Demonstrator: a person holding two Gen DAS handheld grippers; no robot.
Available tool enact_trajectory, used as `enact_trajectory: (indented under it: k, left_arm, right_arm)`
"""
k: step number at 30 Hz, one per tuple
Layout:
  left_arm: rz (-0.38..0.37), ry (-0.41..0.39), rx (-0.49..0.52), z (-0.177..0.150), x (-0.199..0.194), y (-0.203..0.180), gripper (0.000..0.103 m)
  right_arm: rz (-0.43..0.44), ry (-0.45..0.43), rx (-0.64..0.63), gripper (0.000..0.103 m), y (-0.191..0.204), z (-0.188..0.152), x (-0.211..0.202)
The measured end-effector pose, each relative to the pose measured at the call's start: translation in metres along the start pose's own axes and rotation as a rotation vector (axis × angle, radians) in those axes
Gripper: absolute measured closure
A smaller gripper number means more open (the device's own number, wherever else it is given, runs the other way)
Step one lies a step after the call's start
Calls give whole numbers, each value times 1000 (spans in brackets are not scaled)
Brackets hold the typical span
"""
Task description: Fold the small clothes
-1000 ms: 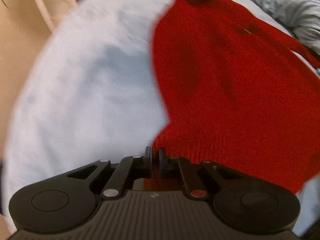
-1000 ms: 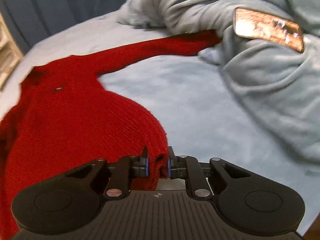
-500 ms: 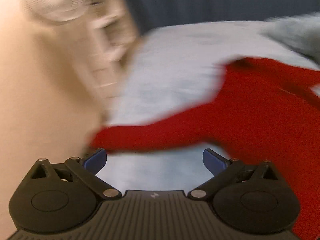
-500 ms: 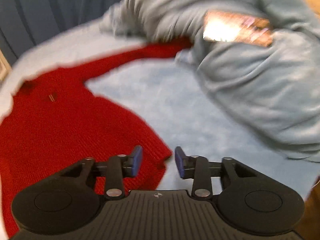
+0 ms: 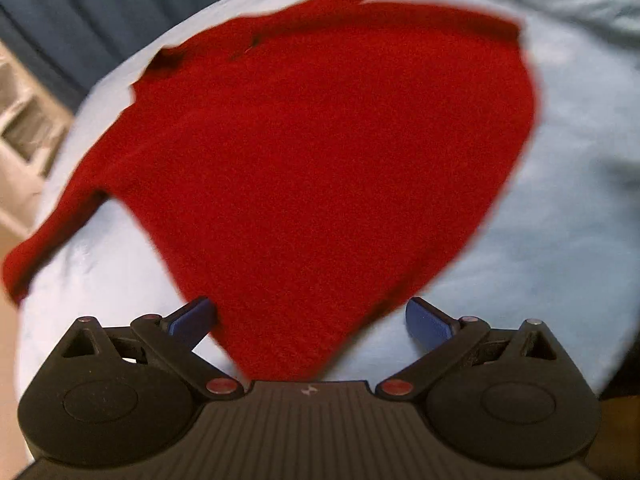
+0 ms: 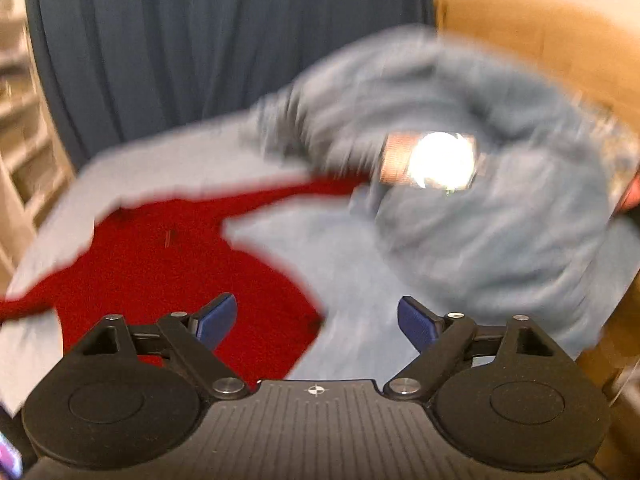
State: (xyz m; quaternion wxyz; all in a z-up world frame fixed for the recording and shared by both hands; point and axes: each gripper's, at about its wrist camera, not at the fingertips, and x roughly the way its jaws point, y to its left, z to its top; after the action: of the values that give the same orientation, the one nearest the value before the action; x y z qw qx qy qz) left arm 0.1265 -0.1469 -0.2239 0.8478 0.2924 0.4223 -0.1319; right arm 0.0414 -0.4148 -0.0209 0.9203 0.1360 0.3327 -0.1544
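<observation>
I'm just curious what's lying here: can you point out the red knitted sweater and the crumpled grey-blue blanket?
red knitted sweater point(image 5: 320, 168): left wrist view, middle of its body.
crumpled grey-blue blanket point(image 6: 500, 240): right wrist view, its bunched front.

1 red sweater point(image 5: 320, 168), spread flat, with 2 sleeves in sight. 1 pale blue bed sheet point(image 5: 560, 208) beneath. 1 crumpled grey-blue blanket point(image 6: 500, 240) at the far right. 1 shiny flat thing point(image 6: 432, 160) on that blanket, too blurred to name. 1 dark blue curtain point(image 6: 200, 40) behind. 2 grippers: left gripper point(image 5: 312, 318), right gripper point(image 6: 318, 318), each with 2 blue-padded fingers point(image 5: 428, 322), 4 in all, spread wide and holding 0 things.
</observation>
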Motion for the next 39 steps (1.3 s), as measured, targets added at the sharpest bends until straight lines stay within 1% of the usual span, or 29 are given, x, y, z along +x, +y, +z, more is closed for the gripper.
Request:
enact_trajectory:
  k: [2, 3, 5, 6, 7, 9, 10, 11, 12, 13, 15, 18, 22, 24, 26, 28, 30, 31, 32, 33, 35, 36, 37, 38, 39]
  left_arm:
    - [20, 33, -50, 2, 9, 18, 1]
    - [8, 45, -89, 5, 10, 28, 1]
    - [-36, 45, -190, 7, 4, 57, 1]
    - [-64, 49, -238, 9, 2, 71, 1]
    - [-113, 62, -299, 13, 2, 91, 1]
    - [-213, 77, -426, 20, 2, 117, 1]
    - [-247, 85, -489, 23, 6, 131, 1]
    - [-254, 93, -536, 24, 8, 142, 1]
    - [-240, 104, -559, 26, 15, 152, 0]
    - [-210, 122, -570, 30, 24, 161, 0]
    - [-165, 168, -600, 28, 38, 170, 0]
    - [-157, 225, -664, 32, 46, 178, 0]
    - [-149, 266, -735, 26, 45, 181, 0]
    - [-143, 267, -769, 22, 40, 180, 0]
    - [-112, 258, -774, 25, 37, 183, 0]
    - [-42, 227, -766, 33, 30, 191, 0]
    - [47, 186, -777, 38, 20, 203, 0]
    - [84, 172, -795, 38, 16, 210, 0]
    - [108, 167, -810, 37, 14, 216, 0]
    - [112, 170, -815, 36, 14, 220, 0]
    - [113, 206, -803, 29, 22, 223, 0]
    - [112, 221, -798, 27, 25, 220, 0]
    - [105, 238, -796, 23, 28, 216, 0]
    - [95, 253, -798, 17, 30, 213, 0]
    - [84, 272, -804, 14, 34, 209, 0]
  right_arm:
    - [19, 85, 23, 19, 6, -15, 30]
    - [37, 112, 34, 19, 11, -22, 39]
    - [78, 133, 42, 19, 16, -30, 49]
    - [90, 133, 36, 19, 19, -32, 53]
    - [94, 131, 23, 19, 20, -33, 58]
    - [73, 130, -6, 19, 18, -31, 71]
    - [55, 134, -14, 19, 17, -31, 79]
    - [44, 140, -18, 19, 15, -31, 86]
    - [34, 148, -21, 19, 14, -33, 95]
    - [25, 156, -22, 19, 13, -34, 103]
    - [2, 157, -39, 19, 10, -39, 122]
    - [-53, 154, -91, 19, 3, -46, 152]
    - [-93, 129, -142, 19, -4, -53, 188]
    - [-68, 118, -140, 19, -6, -51, 205]
    - [-40, 119, -130, 19, -4, -46, 221]
    - [-25, 123, -131, 19, 0, -37, 238]
    - [-62, 73, -132, 19, 0, -22, 252]
    - [-86, 48, -112, 19, -3, -13, 257]
    - [-90, 38, -70, 18, -10, -4, 262]
    - [-75, 42, -22, 18, -18, 2, 266]
    - [-34, 76, 49, 19, -33, 10, 274]
    - [-13, 92, 63, 20, -37, 10, 276]
    - [14, 109, 70, 34, -41, 9, 278]
    - [43, 124, 69, 60, -44, 6, 278]
    - [87, 145, 78, 75, -46, 5, 277]
